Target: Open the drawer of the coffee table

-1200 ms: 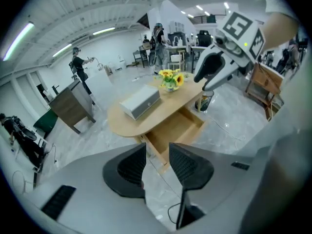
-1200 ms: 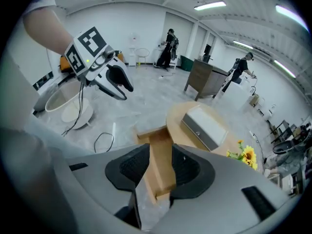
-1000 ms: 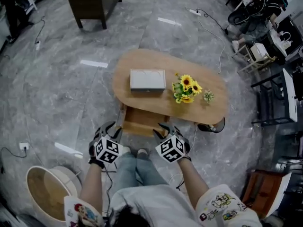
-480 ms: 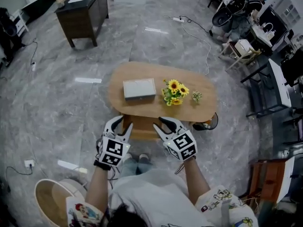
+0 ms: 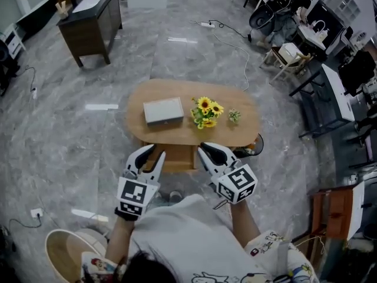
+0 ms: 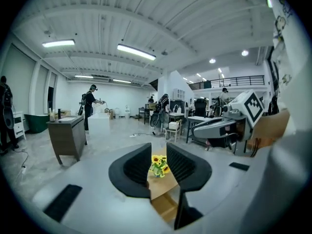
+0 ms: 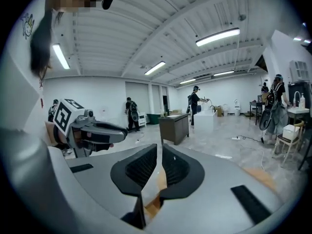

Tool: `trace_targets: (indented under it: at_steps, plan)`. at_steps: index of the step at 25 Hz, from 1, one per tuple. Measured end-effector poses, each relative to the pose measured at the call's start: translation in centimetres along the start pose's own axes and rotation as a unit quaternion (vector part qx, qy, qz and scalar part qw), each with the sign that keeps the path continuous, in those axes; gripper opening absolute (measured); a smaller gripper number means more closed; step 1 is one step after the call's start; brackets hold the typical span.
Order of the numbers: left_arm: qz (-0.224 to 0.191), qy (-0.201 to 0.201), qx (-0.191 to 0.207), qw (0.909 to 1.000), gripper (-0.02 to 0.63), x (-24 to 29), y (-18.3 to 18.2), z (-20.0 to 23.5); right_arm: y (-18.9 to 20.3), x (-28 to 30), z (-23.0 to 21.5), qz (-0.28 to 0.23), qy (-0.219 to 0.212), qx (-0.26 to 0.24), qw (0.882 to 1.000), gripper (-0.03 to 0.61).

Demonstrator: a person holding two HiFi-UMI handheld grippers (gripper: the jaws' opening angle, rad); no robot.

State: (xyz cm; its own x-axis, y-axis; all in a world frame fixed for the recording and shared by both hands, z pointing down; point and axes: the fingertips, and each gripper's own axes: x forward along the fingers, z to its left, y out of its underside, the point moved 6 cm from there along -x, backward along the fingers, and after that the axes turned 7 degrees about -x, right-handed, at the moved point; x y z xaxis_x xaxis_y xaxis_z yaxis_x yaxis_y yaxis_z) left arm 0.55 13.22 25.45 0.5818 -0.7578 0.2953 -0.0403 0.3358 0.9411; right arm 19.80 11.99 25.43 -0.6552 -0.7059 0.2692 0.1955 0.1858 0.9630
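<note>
Black ribbed pads of my left gripper [image 6: 158, 165] stand a narrow gap apart, and its jaws have just been closing; nothing lies between them, and through the gap show only the sunflowers [image 6: 159, 165] and a strip of pale wood far beyond. My right gripper [image 7: 159, 167] has also just been closing its jaws, which are almost together with only a thin slit left, and they too are empty.

From the head view, the left gripper [image 5: 152, 153] and the right gripper [image 5: 207, 151] are held in the air side by side, both pointing away from me toward the desk [image 5: 177, 90] and touching nothing. Between them, lower down, lies the drawer [image 5: 177, 158], pulled out from under the near edge of the oval wooden desk.

On the desk top, from left to right, stand a flat grey box [image 5: 163, 111], the sunflowers [image 5: 203, 112] just beside it, and a small green plant [image 5: 234, 116] near the flowers.

Grey marbled floor [image 5: 70, 128] surrounds the desk. A dark cabinet [image 5: 88, 25] stands well apart at upper left.
</note>
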Motion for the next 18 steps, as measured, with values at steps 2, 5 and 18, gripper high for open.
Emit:
trace_targets:
  at_steps: [2, 5, 18]
  plan:
    - [-0.007, 0.004, -0.011, 0.9999, 0.08, -0.6, -0.1, -0.4, -0.1, -0.9, 0.0, -0.012, 0.01, 0.015, 1.0, 0.021]
    - [-0.016, 0.005, -0.027, 0.9995, 0.064, -1.6, 0.3, -0.8, -0.1, -1.9, 0.2, -0.024, 0.018, 0.024, 0.999, 0.015]
    - [-0.027, -0.019, -0.062, 0.9975, 0.008, -4.4, 1.6, -1.9, 1.3, -5.7, 1.7, -0.028, 0.047, 0.033, 0.998, 0.0]
